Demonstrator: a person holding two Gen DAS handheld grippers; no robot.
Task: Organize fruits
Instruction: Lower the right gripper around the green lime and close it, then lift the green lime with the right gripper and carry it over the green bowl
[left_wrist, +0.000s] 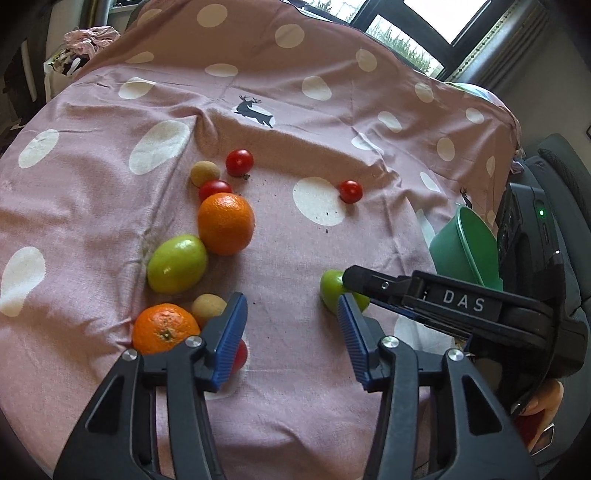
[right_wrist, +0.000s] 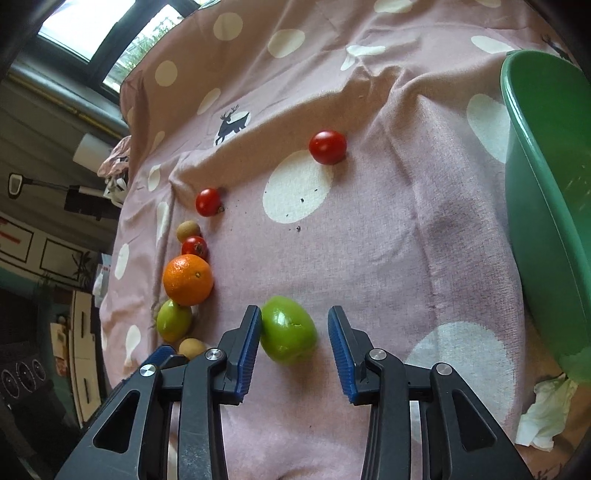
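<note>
Between our right tongs (right_wrist: 293, 343) lies a green fruit (right_wrist: 288, 330), resting on the pink, white-dotted cloth (right_wrist: 388, 240) that covers the table. The left blue pad touches or nearly touches the fruit's side, while the right pad stands clear of it with a gap, so these tongs are apart and not clamped. From the left wrist view the same fruit (left_wrist: 334, 290) shows partly hidden behind the black fingers of the right tongs.

Our left tongs (left_wrist: 291, 339) are also apart, with only bare cloth between the blue pads. Just beside the left pad sit an orange (left_wrist: 165, 328), a small brown fruit (left_wrist: 207, 306) and a red fruit (left_wrist: 241, 355) mostly hidden behind the pad.

Beyond them, a second green fruit (left_wrist: 176, 264) touches a larger orange (left_wrist: 226, 224). Behind that orange a small red tomato (left_wrist: 214, 189) and another brown fruit (left_wrist: 204, 172) sit close together, with one more tomato (left_wrist: 239, 161) just past them. A further tomato (left_wrist: 350, 191) lies well apart to the right, at the edge of a white dot.

A green bowl (right_wrist: 546, 192) stands tilted at the right edge of the cloth, its inside not visible enough to tell what it holds. A crumpled white tissue (right_wrist: 546, 410) lies near its lower side. A hand (left_wrist: 543, 410) grips the handle of the right tongs.
</note>
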